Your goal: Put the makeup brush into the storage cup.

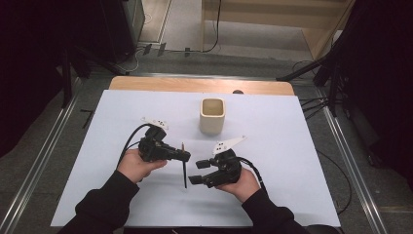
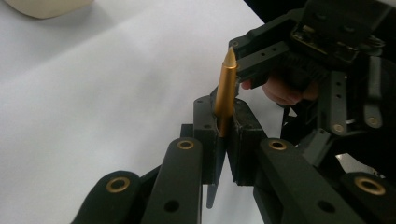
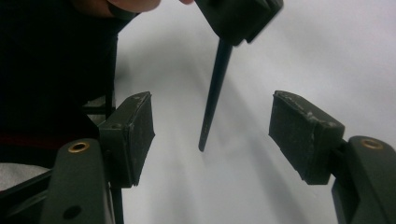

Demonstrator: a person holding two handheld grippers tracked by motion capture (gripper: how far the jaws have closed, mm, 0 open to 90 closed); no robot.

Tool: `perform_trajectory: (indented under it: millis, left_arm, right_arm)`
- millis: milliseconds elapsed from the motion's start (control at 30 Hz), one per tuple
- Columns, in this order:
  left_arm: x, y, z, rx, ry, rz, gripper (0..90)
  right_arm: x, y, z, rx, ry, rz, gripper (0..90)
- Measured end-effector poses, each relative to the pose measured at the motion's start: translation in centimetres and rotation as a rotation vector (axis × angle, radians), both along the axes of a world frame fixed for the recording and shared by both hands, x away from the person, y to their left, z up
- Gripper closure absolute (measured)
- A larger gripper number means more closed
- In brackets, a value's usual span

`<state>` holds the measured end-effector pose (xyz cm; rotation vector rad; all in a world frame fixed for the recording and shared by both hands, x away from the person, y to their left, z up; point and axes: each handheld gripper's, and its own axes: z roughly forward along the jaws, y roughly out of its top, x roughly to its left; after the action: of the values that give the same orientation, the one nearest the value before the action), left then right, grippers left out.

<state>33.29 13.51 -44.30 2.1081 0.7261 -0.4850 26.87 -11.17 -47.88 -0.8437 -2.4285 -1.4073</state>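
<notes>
- The left gripper (image 1: pixel 186 156) pinches a thin paintbrush (image 1: pixel 184 170) between its pressed-together jaws, near the gold metal end; in the left gripper view the gold ferrule (image 2: pixel 226 91) rises upright out of the pads and tapers to a point.
- In the high view the brush hangs over the middle of the white table sheet (image 1: pixel 272 185), its dark handle sloping down toward the person, and whether the lower tip meets the sheet cannot be told.
- The right gripper (image 1: pixel 196 171) faces it from the right with jaws spread; in the right gripper view its two pads stand well apart on either side of the dark tapered handle (image 3: pixel 212 100), touching neither side.
- A cream, square-mouthed cup (image 1: pixel 213 116) with rounded corners stands upright farther back, well apart from both grippers, with bare sheet all around it.
- The sheet is smooth and matte; beyond its far edge a strip of wooden tabletop (image 1: pixel 195 85) shows, and metal rails run along the floor at both sides.
- Open room lies left, right and behind the hands; between the two grippers the gap is narrow.
- The brush's bristles cannot be made out; the left jaws hide the middle of the brush, and the cup's inside is too dim to read.
- The person's dark sleeves are cut off at the bottom edge of the high view.
</notes>
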Motion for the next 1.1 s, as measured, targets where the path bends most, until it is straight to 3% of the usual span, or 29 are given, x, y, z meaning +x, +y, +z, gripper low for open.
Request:
perform_trajectory:
  millis: [133, 333, 400, 533, 700, 1100]
  left_arm:
    - [0.0, -0.2, -0.1, -0.005, 0.004, -0.012, 83.5]
    - [0.0, -0.4, 0.0, -0.037, -0.007, -0.050, 83.4]
    - [0.0, -0.5, -0.1, -0.061, 0.006, -0.060, 83.4]
    - [-0.1, -0.7, -0.2, -0.059, 0.006, -0.064, 83.3]
    - [-0.1, -0.8, -0.2, -0.098, 0.013, -0.060, 83.4]
    - [-0.3, -1.2, -0.2, -0.112, 0.007, -0.042, 83.4]
  right_arm:
    - [0.1, 0.2, -0.1, 0.032, 0.016, -0.010, 33.7]
    - [0.3, 0.3, -0.3, 0.055, 0.016, -0.029, 37.0]
    - [0.3, 0.4, -0.3, 0.057, 0.018, -0.035, 39.0]
    - [0.2, 0.6, -0.4, 0.062, 0.007, -0.047, 45.9]
    - [0.2, 0.6, -0.6, 0.078, 0.039, -0.074, 51.9]
    - [0.2, 0.8, -0.7, 0.109, 0.061, -0.110, 70.5]
